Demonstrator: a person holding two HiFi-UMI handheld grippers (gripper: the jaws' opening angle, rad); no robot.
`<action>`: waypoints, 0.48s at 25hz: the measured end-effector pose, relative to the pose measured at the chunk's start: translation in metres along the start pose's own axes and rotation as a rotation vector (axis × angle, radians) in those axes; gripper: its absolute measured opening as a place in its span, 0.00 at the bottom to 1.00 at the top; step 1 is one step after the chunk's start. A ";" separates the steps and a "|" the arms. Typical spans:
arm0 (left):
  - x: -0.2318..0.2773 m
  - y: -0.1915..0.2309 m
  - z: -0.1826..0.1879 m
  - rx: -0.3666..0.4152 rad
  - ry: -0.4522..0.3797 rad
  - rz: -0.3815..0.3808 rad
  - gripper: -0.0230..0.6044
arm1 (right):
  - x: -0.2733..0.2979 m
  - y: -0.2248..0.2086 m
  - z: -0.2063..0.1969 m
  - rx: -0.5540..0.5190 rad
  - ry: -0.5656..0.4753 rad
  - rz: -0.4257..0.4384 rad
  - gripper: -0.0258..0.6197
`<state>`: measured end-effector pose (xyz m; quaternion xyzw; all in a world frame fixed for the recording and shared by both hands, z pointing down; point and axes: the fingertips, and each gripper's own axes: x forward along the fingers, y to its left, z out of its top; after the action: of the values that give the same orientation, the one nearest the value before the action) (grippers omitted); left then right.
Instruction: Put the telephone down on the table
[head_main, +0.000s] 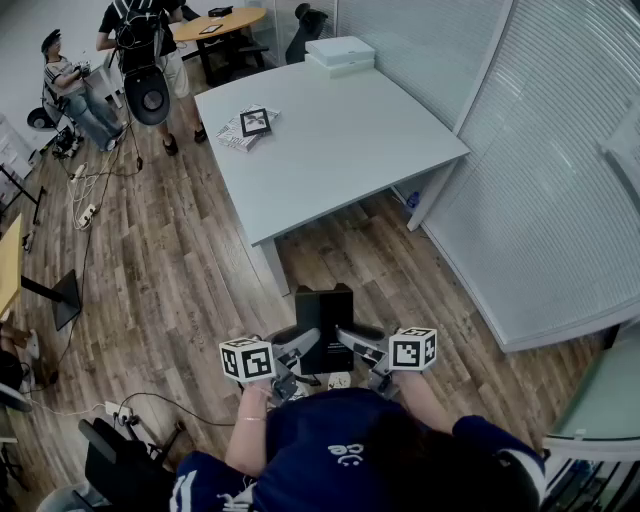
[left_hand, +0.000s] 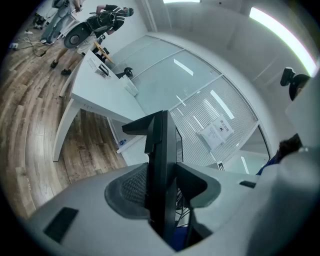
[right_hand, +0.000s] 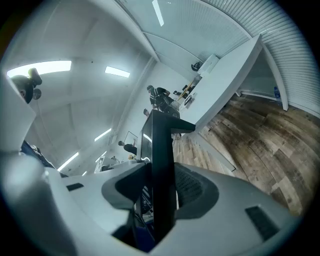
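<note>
**Head view.** The black telephone (head_main: 323, 322) was held above the wooden floor (head_main: 180, 270), close to the person's body and well short of the white table (head_main: 330, 150). The left gripper (head_main: 298, 347) and the right gripper (head_main: 352, 340) gripped it from opposite sides.

**Left gripper view.** The jaws were clamped on the telephone's edge, with the textured pads (left_hand: 131, 187) touching it.

**Right gripper view.** The jaws likewise pinched the telephone. The table stood beyond it.
</note>
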<state>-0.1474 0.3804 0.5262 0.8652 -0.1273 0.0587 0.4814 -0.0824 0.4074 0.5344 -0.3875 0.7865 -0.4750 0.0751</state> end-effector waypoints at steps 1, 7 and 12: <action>0.000 -0.002 -0.003 -0.006 -0.004 -0.002 0.31 | -0.003 0.000 -0.001 -0.004 0.004 -0.003 0.33; 0.010 -0.008 -0.006 -0.001 -0.019 -0.005 0.31 | -0.013 -0.003 0.003 -0.036 0.012 -0.003 0.33; 0.018 -0.013 -0.003 0.007 -0.052 -0.015 0.31 | -0.018 -0.006 0.011 -0.078 0.016 0.012 0.33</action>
<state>-0.1268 0.3866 0.5213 0.8690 -0.1331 0.0331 0.4755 -0.0611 0.4106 0.5282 -0.3814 0.8073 -0.4468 0.0565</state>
